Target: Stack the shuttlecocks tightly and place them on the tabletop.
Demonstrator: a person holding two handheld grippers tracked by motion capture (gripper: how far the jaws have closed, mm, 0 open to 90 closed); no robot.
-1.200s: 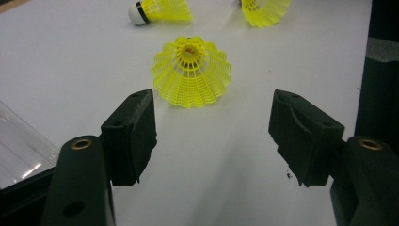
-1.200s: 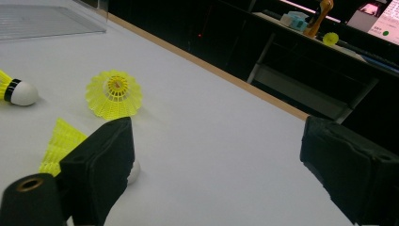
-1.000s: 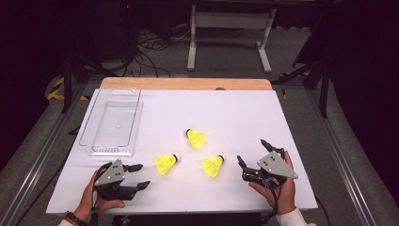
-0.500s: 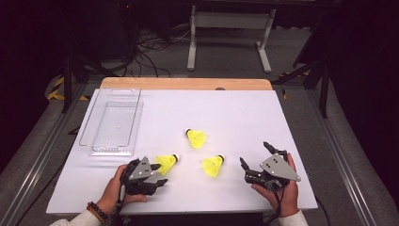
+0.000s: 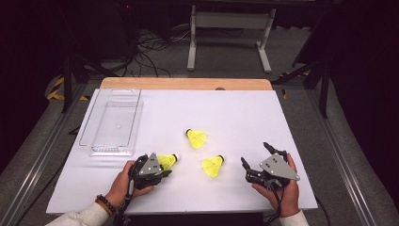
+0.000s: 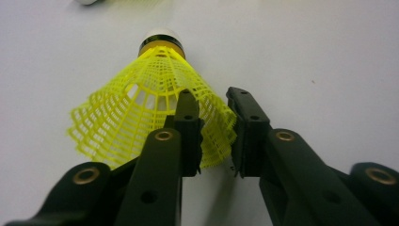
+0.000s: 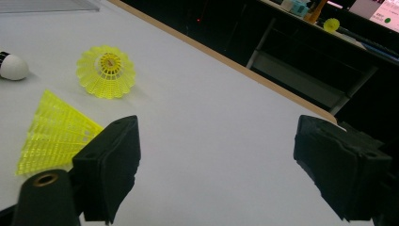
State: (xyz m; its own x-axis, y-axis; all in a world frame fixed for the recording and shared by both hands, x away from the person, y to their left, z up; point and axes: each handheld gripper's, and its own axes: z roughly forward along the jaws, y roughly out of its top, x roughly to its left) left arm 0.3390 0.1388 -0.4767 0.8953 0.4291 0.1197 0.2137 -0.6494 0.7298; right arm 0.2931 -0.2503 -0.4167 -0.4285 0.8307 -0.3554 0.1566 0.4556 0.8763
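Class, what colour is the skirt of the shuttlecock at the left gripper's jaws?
The shuttlecock has a bright yellow mesh skirt, clearest in the left gripper view.

No text, label or number is legible on anything here

White tabletop [image 5: 235, 113] with a wooden strip [image 5: 186, 84] along the far edge. Clear tray [image 5: 113, 122] near the far left corner, long side along the left edge. Three yellow shuttlecocks toward the near edge: one [image 5: 196, 138] at mid-table, one [image 5: 213, 165] nearer the near edge, right of centre, one [image 5: 167, 160] left of it, lying on its side, cork pointing right.
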